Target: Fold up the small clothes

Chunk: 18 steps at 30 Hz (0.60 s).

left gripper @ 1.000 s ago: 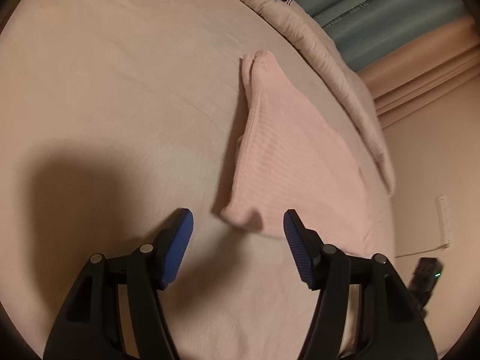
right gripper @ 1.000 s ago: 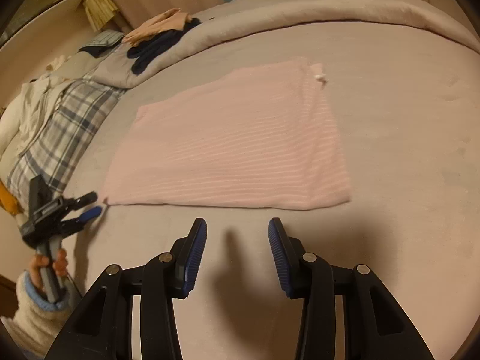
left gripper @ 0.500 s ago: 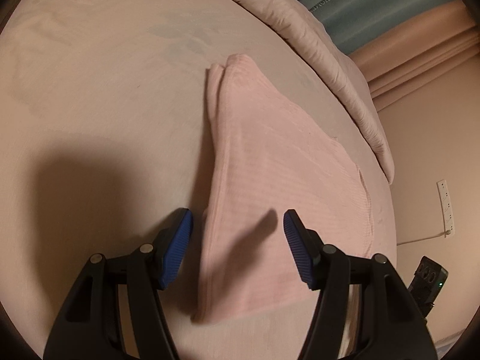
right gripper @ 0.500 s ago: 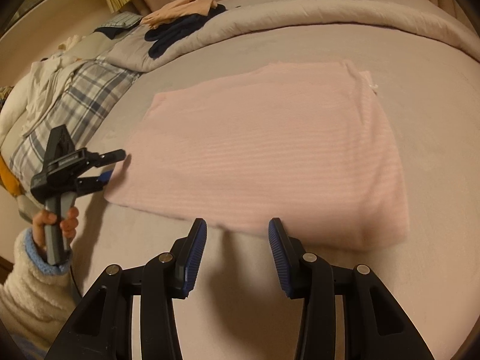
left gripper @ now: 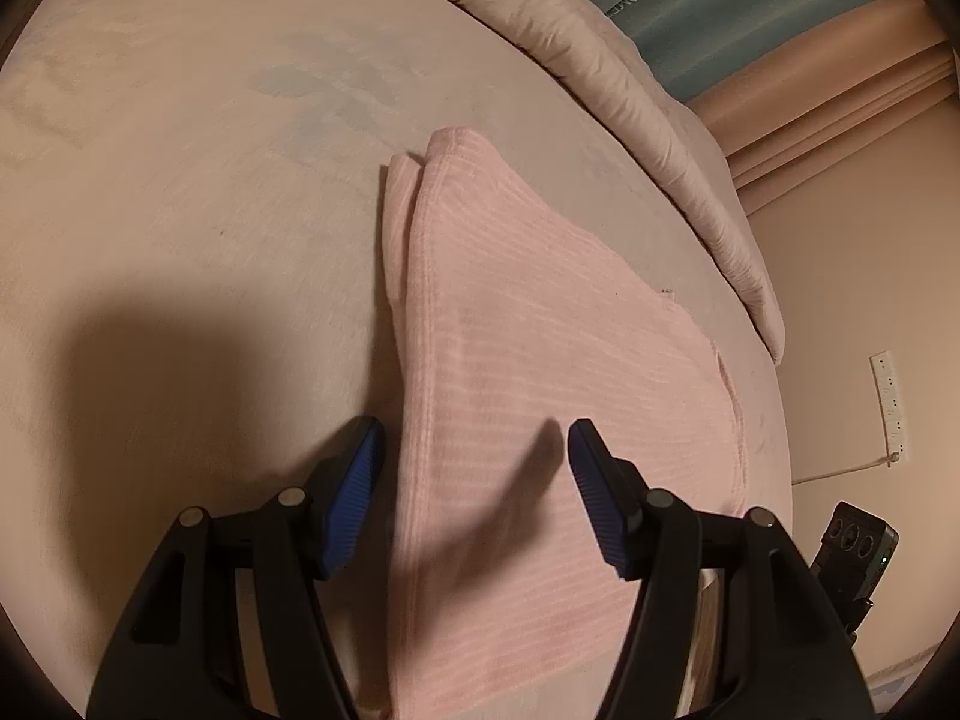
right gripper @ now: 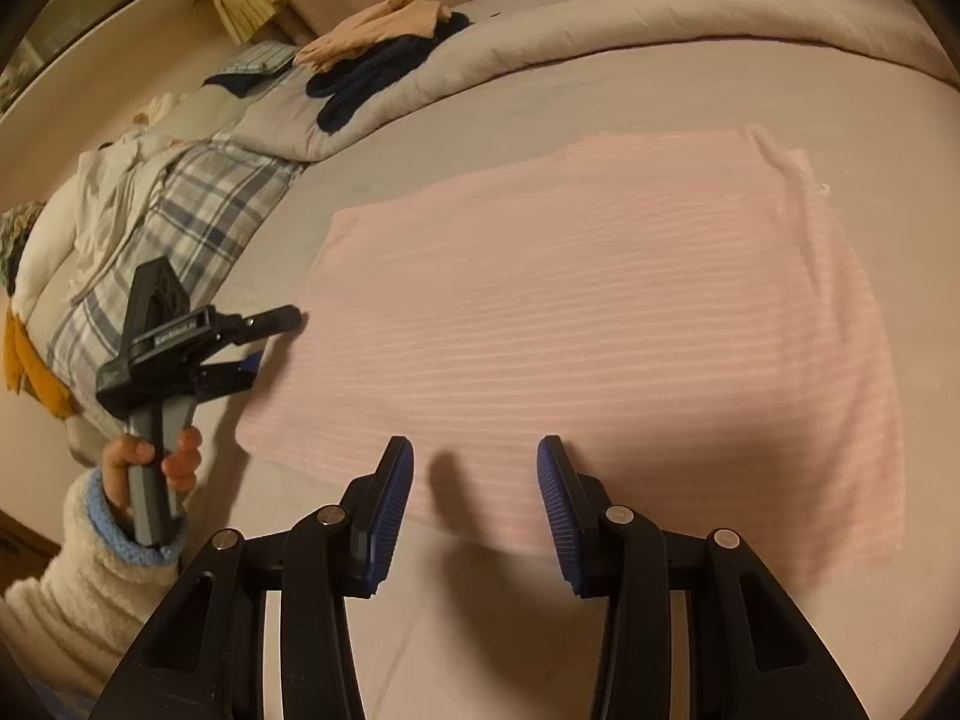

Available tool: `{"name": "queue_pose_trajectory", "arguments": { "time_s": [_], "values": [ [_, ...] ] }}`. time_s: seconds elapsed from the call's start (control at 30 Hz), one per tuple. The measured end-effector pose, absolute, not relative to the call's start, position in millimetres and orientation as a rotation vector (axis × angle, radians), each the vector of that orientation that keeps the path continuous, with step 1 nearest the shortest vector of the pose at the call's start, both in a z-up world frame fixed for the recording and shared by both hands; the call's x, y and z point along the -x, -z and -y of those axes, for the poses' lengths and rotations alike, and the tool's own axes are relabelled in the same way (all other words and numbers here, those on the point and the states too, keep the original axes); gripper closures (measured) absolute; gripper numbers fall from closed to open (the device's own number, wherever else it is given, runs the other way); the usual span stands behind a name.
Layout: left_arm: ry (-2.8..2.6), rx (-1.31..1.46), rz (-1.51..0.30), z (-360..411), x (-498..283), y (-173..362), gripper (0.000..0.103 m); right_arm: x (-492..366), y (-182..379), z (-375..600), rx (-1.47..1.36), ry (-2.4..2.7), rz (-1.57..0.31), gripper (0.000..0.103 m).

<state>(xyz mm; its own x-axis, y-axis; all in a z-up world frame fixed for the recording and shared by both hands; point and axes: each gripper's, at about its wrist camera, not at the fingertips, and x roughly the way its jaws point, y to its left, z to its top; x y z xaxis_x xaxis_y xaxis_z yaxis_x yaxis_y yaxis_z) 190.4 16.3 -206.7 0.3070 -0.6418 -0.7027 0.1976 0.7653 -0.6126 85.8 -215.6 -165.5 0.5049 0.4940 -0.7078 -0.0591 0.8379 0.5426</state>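
A pink striped garment (right gripper: 588, 324) lies folded flat on the beige bed (right gripper: 870, 90). In the left wrist view the garment (left gripper: 540, 372) runs away from me with its folded edge on the left. My left gripper (left gripper: 474, 438) is open, its jaws straddling the garment's near left edge just above it. It also shows in the right wrist view (right gripper: 270, 339) at the garment's left corner, held by a hand. My right gripper (right gripper: 474, 450) is open and empty over the garment's near edge.
A rolled beige duvet (right gripper: 600, 18) lies along the far side of the bed. Dark and peach clothes (right gripper: 384, 54) and a plaid cloth (right gripper: 192, 222) are piled at the left. A wall with a power strip (left gripper: 888, 408) is at the right.
Both grippers have moved forward toward the garment. The left one went from short of its corner to over its edge; the right one now reaches its near edge. Both stayed open.
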Motion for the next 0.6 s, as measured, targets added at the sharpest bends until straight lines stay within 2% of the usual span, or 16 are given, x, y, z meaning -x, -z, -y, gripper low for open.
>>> {"name": "queue_pose_trajectory", "arguments": {
  "time_s": [0.47, 0.5, 0.6],
  "values": [
    [0.605, 0.458, -1.141, -2, -213, 204, 0.042, -121, 157, 186, -0.443, -0.400, -0.975, 0.060],
    [0.601, 0.444, -1.142, 1, -214, 203, 0.043, -125, 156, 184, -0.441, -0.402, -0.972, 0.060],
    [0.578, 0.411, -1.144, 4, -216, 202, 0.057, -134, 152, 176, -0.420, -0.401, -0.963, 0.060]
  ]
}}
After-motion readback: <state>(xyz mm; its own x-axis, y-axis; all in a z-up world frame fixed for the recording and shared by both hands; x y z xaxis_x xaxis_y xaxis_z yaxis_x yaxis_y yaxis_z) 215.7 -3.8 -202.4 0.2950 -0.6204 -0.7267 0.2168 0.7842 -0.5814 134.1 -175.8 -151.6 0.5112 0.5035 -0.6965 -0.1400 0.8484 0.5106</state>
